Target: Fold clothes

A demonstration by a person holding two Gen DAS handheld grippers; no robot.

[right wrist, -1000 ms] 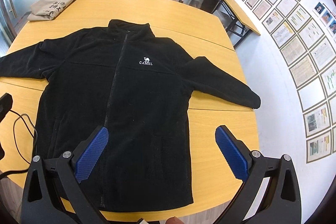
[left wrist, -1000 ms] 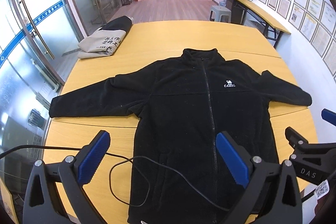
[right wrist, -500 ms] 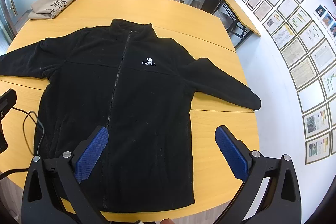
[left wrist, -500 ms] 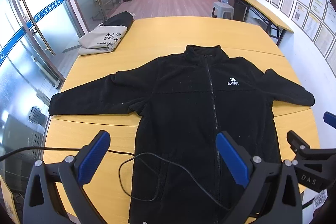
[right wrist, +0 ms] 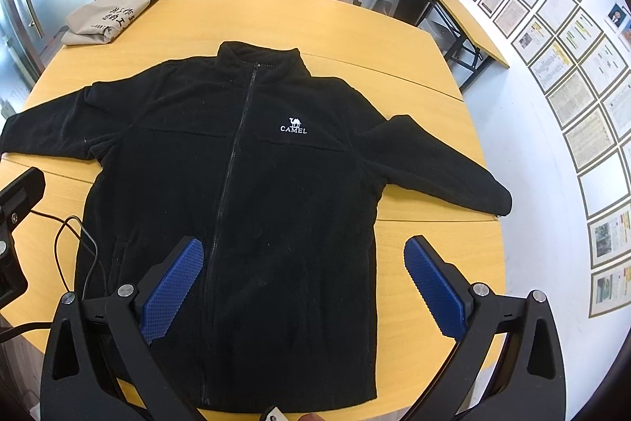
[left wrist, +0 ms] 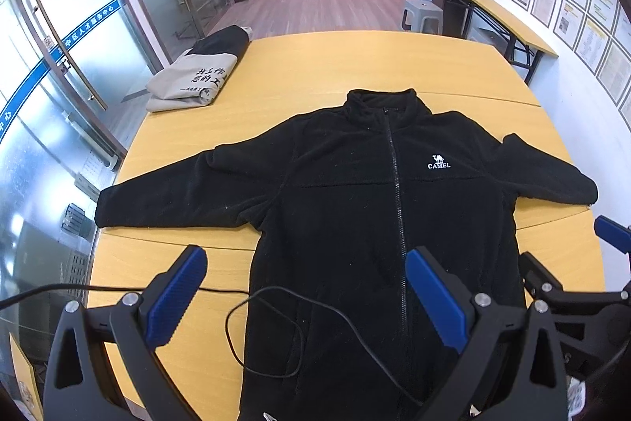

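The left gripper (left wrist: 305,287) is spread wide and holds nothing; it hangs over the lower left part of the black fleece jacket (left wrist: 374,216). The right gripper (right wrist: 303,275) is also spread wide and empty, above the lower right part of the jacket. The jacket lies flat and face up on the yellow table (right wrist: 355,26), zipped closed, collar far from the grippers, both sleeves stretched out to the sides. On the chest there is a small white camel and the word "CAMEL" (right wrist: 294,127). A thin black cable (left wrist: 276,334) lies over the hem. At the far left corner rests a folded beige and black garment (left wrist: 197,73) with dark Chinese characters. Framed papers (right wrist: 572,85) cover the right wall. The right sleeve end reaches the table edge.
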